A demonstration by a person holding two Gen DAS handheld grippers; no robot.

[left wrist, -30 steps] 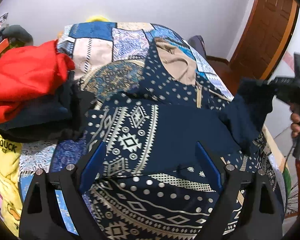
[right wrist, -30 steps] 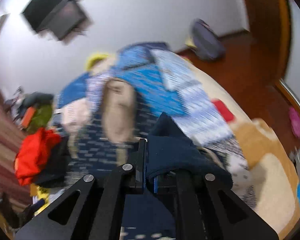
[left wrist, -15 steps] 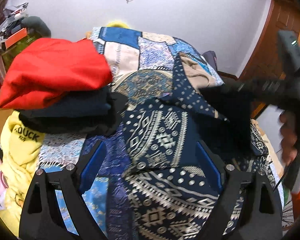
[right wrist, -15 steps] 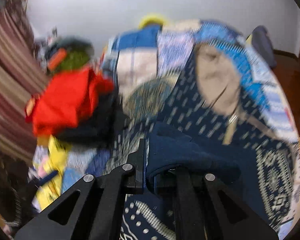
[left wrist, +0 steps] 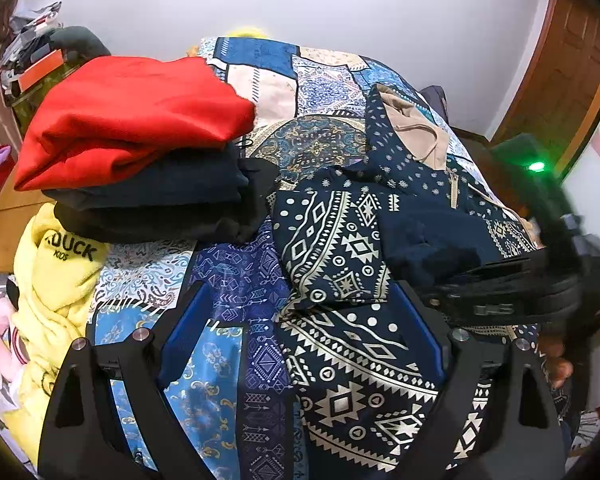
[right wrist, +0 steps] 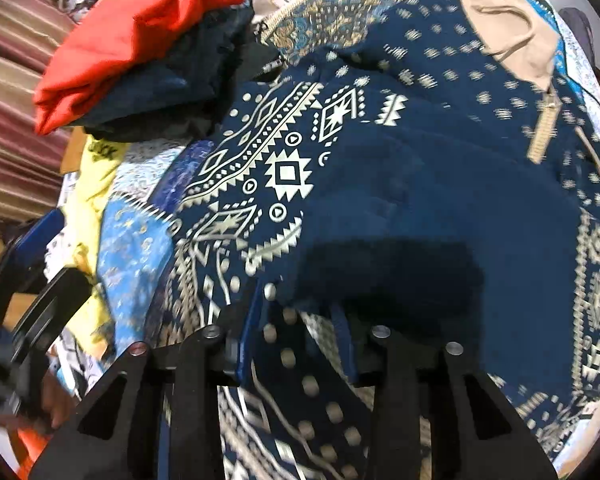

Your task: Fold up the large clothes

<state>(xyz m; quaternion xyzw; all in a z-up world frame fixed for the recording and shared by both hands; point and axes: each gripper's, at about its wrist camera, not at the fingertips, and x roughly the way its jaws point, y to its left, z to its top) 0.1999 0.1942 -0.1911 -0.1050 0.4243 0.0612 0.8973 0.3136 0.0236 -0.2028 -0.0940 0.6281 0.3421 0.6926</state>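
One patterned hoodie (right wrist: 440,168) (sleeve folded over), three folded garments (left wrist: 140,152).

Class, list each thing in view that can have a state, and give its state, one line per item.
Left claw: open, holding nothing.
Right claw: shut on the patterned hoodie.
Patterned hoodie: sleeve folded across its body.
Red garment: folded, top of stack.
Yellow garment: crumpled, unfolded.
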